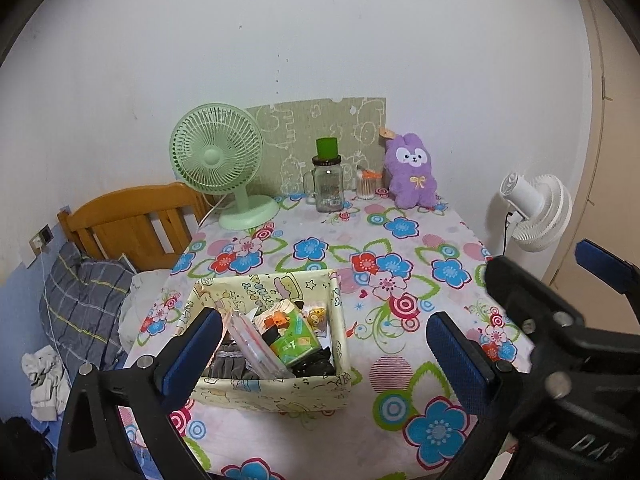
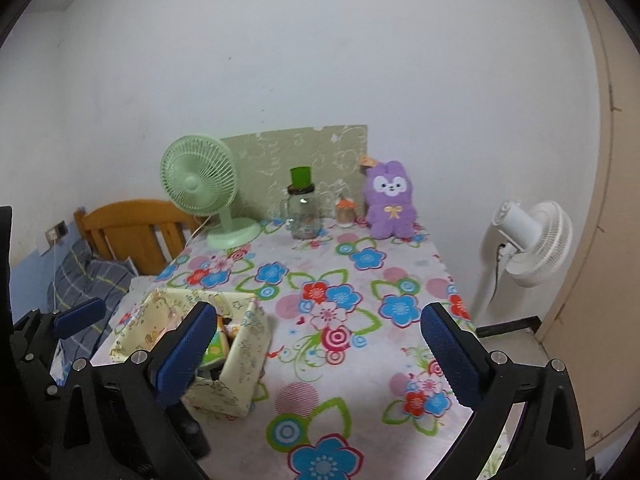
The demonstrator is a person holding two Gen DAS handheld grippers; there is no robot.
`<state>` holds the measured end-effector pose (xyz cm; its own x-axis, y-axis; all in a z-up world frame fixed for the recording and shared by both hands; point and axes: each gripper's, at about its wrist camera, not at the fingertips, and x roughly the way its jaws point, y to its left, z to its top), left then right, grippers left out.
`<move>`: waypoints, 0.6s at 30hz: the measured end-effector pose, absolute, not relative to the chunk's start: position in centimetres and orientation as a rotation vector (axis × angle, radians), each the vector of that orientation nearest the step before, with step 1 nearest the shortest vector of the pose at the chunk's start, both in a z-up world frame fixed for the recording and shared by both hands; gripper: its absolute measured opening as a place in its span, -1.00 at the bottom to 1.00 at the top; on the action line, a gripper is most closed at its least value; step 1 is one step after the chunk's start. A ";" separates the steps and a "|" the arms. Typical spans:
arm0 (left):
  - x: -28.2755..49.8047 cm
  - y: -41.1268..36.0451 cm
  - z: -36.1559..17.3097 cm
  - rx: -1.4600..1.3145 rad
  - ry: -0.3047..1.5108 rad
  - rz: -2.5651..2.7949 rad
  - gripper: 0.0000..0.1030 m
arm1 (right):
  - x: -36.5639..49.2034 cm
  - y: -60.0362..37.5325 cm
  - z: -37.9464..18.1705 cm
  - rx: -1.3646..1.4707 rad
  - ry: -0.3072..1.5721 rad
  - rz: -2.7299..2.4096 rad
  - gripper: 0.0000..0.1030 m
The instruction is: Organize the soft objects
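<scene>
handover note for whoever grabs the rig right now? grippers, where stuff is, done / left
Left gripper: open, empty, above the near end of the table.
Right gripper: open, empty, beside it to the right.
Fabric storage box: near left on the floral tablecloth, already holding a green packet, a clear pouch and dark cloth.
Purple plush bunny: upright at the far edge by the wall, right of the glass jar.
Done: box looks loaded.
Left: probably the bunny, if it belongs in the box.
</scene>
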<state>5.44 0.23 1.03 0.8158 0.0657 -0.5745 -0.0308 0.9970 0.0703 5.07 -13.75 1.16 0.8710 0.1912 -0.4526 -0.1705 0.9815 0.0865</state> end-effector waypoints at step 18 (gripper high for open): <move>2.4 0.9 2.4 0.037 0.550 0.090 1.00 | 1.6 -16.8 2.0 0.087 0.437 0.112 1.00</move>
